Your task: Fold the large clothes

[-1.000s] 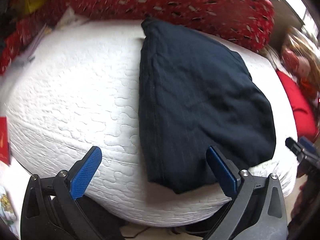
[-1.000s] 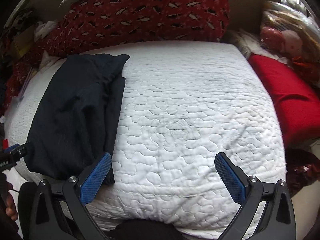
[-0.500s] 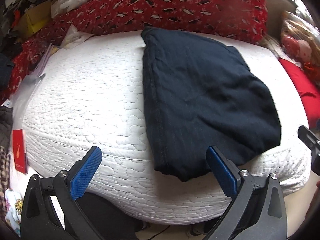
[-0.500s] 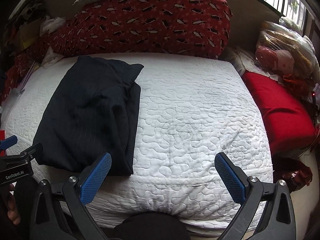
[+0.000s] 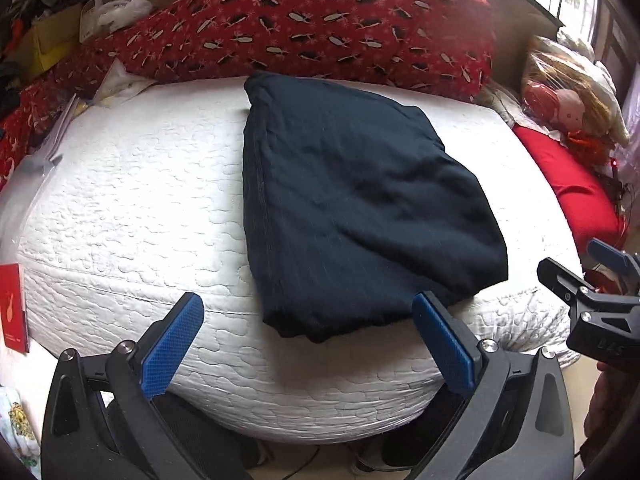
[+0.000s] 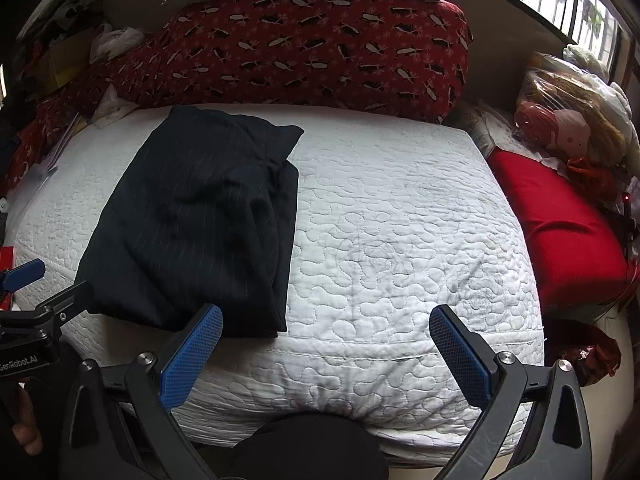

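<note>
The white quilted mattress (image 6: 400,240) fills the middle of the room, with a long red patterned pillow (image 6: 320,48) across its far end and a plain red cushion (image 6: 560,232) along its right side. On the mattress's left half lies the folded dark navy garment (image 6: 200,220), a rough rectangle whose long axis runs from the near edge toward the patterned pillow, its narrower end pointing that way. Both tools hover level just short of the near edge, touching nothing: the left gripper (image 5: 308,344) spread wide before the garment's near hem, the right gripper (image 6: 326,354) equally spread over bare quilting beside it.
</note>
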